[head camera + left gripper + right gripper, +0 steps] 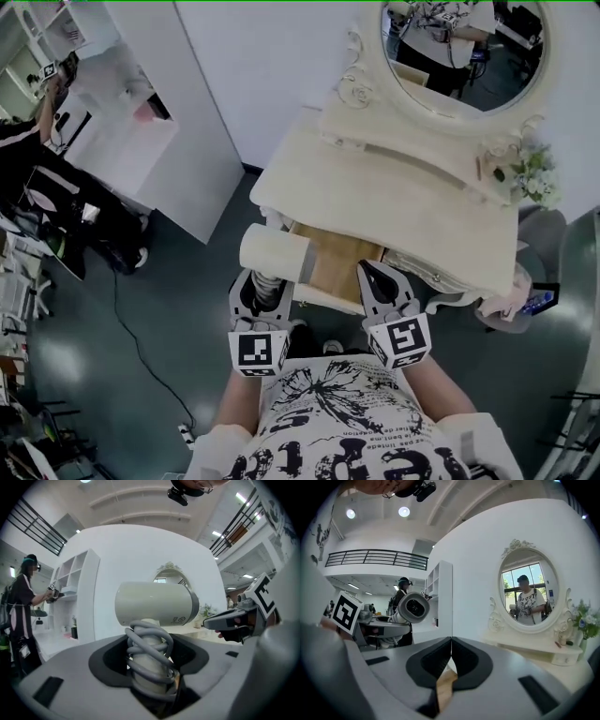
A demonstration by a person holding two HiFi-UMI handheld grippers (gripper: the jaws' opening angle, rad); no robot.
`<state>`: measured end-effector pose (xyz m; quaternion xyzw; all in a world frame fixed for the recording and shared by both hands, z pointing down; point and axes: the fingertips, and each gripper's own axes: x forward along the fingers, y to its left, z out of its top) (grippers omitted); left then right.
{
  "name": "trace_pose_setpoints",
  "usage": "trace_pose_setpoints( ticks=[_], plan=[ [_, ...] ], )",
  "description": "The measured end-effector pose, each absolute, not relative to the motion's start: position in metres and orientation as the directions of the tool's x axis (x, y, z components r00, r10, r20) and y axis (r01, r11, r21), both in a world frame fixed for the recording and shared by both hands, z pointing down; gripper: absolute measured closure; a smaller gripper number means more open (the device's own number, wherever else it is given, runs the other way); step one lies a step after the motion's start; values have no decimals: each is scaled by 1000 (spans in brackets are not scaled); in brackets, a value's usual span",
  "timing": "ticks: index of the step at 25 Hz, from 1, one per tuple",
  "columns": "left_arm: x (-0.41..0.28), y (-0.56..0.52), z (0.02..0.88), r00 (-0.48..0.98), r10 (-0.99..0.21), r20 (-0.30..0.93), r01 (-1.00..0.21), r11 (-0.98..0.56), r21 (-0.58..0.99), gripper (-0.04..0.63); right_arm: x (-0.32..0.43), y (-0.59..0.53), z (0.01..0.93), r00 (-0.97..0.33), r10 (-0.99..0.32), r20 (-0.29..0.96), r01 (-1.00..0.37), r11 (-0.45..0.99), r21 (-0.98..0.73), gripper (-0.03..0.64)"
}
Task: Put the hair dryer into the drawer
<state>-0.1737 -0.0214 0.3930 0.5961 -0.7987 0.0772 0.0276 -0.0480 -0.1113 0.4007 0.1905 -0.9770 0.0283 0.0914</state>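
A cream hair dryer point(274, 253) has its grey cord wound round the handle point(149, 656). My left gripper point(260, 284) is shut on that wrapped handle, and the barrel point(157, 604) lies crosswise above the jaws. It hangs just in front of the open drawer point(336, 267) of the cream vanity table point(375, 192), at the drawer's left end. The drawer's wooden bottom shows. My right gripper point(377, 274) is beside it, over the drawer's front right part, jaws shut with nothing between them point(451, 645). In the right gripper view the hair dryer point(412, 607) shows at the left.
An oval mirror point(464, 47) stands at the back of the vanity, with flowers point(530, 173) at its right end. A white cabinet point(141, 141) stands to the left. A person point(33, 131) stands at far left, and a cable point(141, 347) runs over the floor.
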Motion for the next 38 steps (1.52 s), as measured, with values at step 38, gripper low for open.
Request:
trace_pose_setpoints(
  ticks=[38],
  plan=[
    [-121,-146,683,633,-332,699,-400,-914,-71,342,-33,-160,561,-421,-823,380,-905,408,-120,600]
  ],
)
